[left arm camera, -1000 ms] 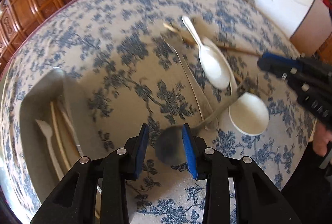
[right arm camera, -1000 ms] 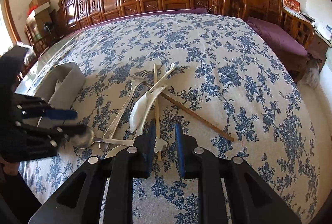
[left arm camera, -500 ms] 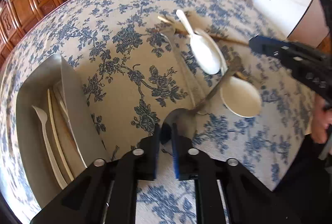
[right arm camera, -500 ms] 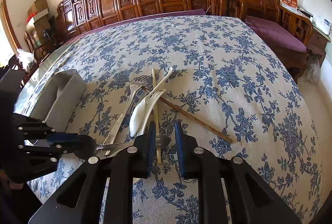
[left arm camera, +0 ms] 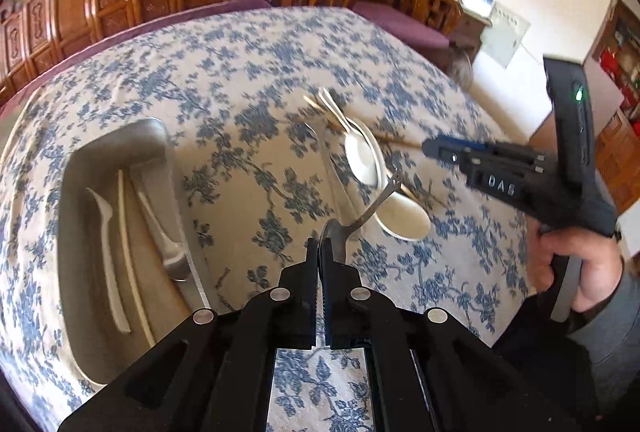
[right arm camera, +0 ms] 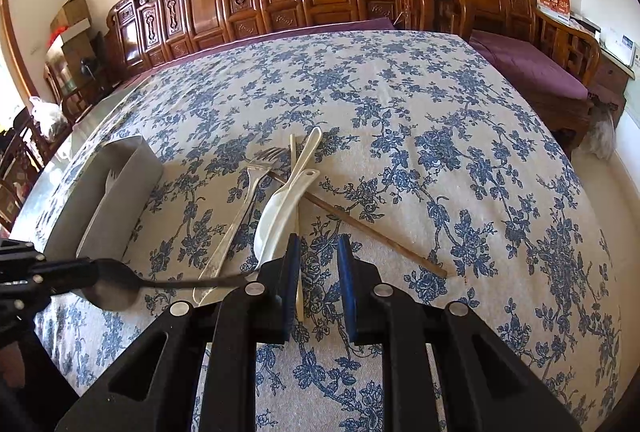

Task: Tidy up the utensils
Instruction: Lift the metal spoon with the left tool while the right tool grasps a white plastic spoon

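While my left gripper (left arm camera: pixel 320 252) has its jaws pressed together on the bowl of the metal spoon (left arm camera: pixel 334 236), they having just been closing onto it, the step in hand is to carry that spoon to the grey tray (left arm camera: pixel 72 272) at the lower left of the left wrist frame. The spoon sits at the lower centre of that frame, its handle rising toward the upper right above the white ladle spoons (left arm camera: pixel 376 172), clear of the table (left arm camera: pixel 240 72).

Procedure, as I judge it:

1. Maintain the pinch. The bowl is smooth and curved, so it may swivel between the jaws; avoid sudden wrist turns.
2. Raise the spoon until its handle tip is free of the pile at centre right, otherwise it may drag the ladle spoons or the wooden chopstick (right arm camera: pixel 376 236).
3. Traverse toward the left of the frame, over the near wall of the tray.
4. Select the compartment already holding a metal utensil (left arm camera: pixel 168 244); the neighbouring slots hold a white plastic piece and pale sticks.
5. Align the handle with the length of the compartment, lower, then release.

My right gripper (right arm camera: pixel 318 268) hovers at the lower centre of its own frame with the jaws slightly spread and holding nothing, a pale chopstick (right arm camera: pixel 298 224) running beside the left pad. Keep it stationary, well apart from the left gripper's path, until the spoon is placed. The forks (right arm camera: pixel 244 208) remain on the table for later steps
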### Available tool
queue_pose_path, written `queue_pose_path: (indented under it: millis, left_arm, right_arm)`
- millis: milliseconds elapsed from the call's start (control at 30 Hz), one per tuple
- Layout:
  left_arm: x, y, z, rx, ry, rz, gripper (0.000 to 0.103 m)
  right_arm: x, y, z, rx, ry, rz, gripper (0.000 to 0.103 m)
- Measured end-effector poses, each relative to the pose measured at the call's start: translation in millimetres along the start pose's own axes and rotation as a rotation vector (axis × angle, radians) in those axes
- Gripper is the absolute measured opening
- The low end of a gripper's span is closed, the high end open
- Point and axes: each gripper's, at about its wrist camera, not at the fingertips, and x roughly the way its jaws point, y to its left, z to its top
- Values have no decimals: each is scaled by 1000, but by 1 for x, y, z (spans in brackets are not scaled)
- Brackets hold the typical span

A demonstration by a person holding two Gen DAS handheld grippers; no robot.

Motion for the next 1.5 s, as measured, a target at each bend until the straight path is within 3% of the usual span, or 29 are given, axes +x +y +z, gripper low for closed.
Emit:
queue_pose_path:
  millis: [533,933,1033,1067,1200,1500]
  left_arm:
    - [-38,55,8,-128,-161,60,0]
    - [-57,62,7,-152,-223,89,0]
    - [-59,61,7,-149,-228,91,0]
    - [-61,60,7,-148,-232,93,0]
    - [-67,61,7,-150,-247,108,0]
    - [-92,66,2,-160,-292,180,0]
  right_arm:
    - [26,26,4,-55,54,38,21]
    - [57,34,-3,-33,147,21,21]
    - [57,36,-3,-44,146,13,20]
    - [56,35,-3,-44,147,14,13]
    - [49,30,0,-26,129,18,6]
    - [19,38,0,-36,36,57,4]
